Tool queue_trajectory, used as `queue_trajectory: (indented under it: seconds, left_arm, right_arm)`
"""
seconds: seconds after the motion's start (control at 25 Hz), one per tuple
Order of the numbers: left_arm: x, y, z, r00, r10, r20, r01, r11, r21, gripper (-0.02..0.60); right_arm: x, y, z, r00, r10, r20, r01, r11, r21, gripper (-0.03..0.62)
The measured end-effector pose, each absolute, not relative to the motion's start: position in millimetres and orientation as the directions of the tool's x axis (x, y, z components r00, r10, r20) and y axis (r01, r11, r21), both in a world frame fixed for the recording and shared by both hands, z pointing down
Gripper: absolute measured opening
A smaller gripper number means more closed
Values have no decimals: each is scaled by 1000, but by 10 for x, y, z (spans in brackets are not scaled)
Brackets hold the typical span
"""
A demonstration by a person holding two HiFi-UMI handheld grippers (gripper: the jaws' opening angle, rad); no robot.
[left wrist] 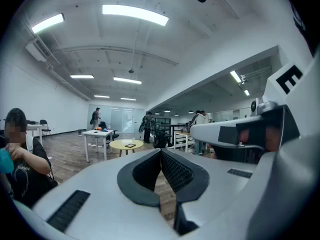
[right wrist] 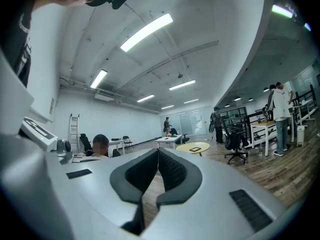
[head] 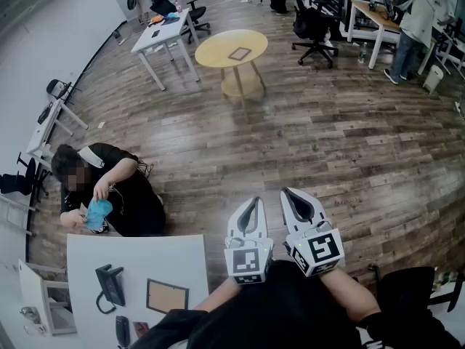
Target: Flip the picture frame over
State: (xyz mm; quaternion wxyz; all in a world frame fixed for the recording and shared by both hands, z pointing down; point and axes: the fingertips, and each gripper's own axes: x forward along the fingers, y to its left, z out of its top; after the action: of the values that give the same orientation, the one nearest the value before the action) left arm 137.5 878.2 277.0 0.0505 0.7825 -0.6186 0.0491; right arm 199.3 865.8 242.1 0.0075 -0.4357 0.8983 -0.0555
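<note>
Left gripper [head: 252, 206] and right gripper [head: 290, 197] hover side by side, jaws pinched together, empty. The picture frame [head: 167, 295] lies on the near-left white table [head: 145, 251].

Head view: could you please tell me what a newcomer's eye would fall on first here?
The left gripper and right gripper at the bottom centre stand out first, both shut and empty, side by side above the wood floor. Next comes the round yellow table far ahead, with a dark frame lying on it. At the left a person sits on the floor beside a white table that bears a second frame.
</note>
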Motion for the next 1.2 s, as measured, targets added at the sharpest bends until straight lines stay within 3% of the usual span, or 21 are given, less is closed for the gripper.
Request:
queue_trajectory:
  seconds: [0.68,1.2]
  left_arm:
    - [791,8556,2814,162,-978,130,-987,-159,30,23]
    - [531,7512,2855,128,-981,144,-992,-126,27,23]
  right_arm:
    - [1940,8316,2422,-568,-823,0,-815,563,-137,17]
    - [1645,7171,2479,-613,-790,9,-781,604,-157,17]
